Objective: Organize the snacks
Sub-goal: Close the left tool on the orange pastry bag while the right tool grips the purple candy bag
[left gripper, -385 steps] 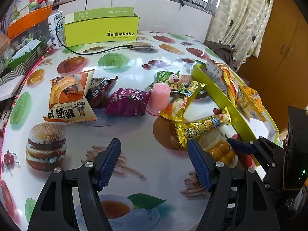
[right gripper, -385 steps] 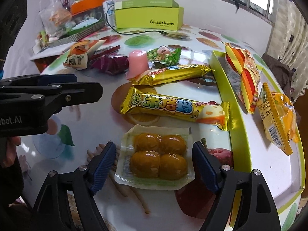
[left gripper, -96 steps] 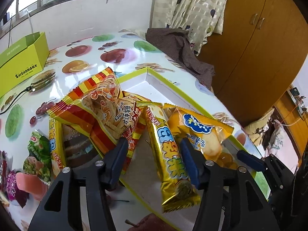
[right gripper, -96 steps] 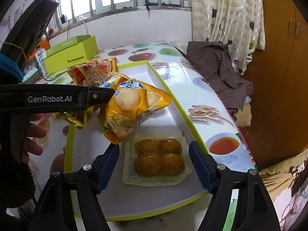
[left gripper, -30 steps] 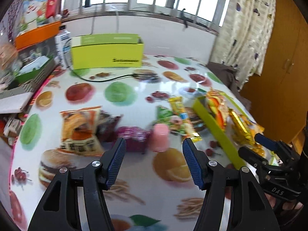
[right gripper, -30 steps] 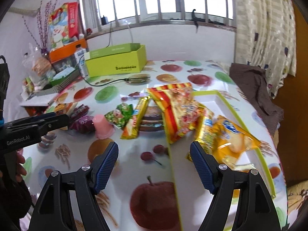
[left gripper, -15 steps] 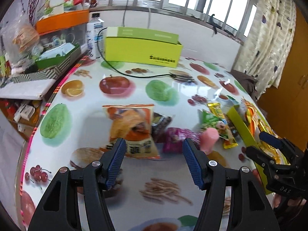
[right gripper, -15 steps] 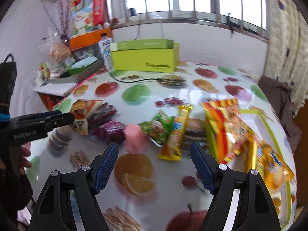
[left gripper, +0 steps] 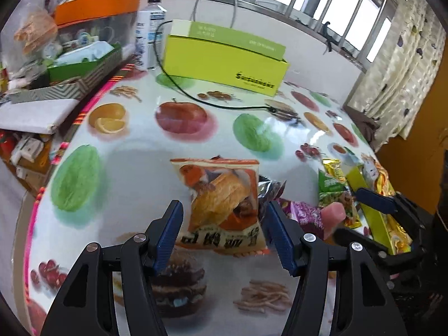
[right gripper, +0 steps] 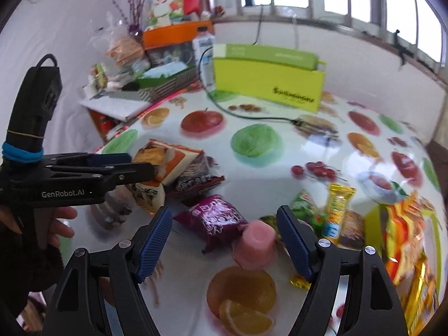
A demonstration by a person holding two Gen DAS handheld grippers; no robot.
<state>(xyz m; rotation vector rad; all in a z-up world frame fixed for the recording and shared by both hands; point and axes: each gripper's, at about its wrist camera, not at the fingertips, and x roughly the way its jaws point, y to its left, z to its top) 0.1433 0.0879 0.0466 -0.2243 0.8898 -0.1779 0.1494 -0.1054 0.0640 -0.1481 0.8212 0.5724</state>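
Note:
An orange bread-snack bag (left gripper: 224,201) lies flat on the fruit-print table. My left gripper (left gripper: 224,238) hovers over its near end, open, with the fingers either side of it and not touching. To its right lie a dark packet (left gripper: 268,193), a purple packet (right gripper: 215,215), a pink jelly cup (right gripper: 256,245), a green packet (right gripper: 308,210) and a yellow bar (right gripper: 337,207). Above the purple packet and the cup my right gripper (right gripper: 224,240) stands open and empty. The yellow-green tray (right gripper: 375,215) at the right holds a striped chip bag (right gripper: 406,238) and other packets.
A lime-green box (left gripper: 224,58) stands at the back of the table with a black cable (left gripper: 196,95) running in front of it. A bottle (left gripper: 148,33) and cluttered boxes (left gripper: 70,64) sit past the table's left edge. A hand holds the left gripper (right gripper: 140,165).
Both views have swung left across the table, away from the tray and toward the loose snacks. The orange bag now lies between the left fingers. Neither jaw width has changed.

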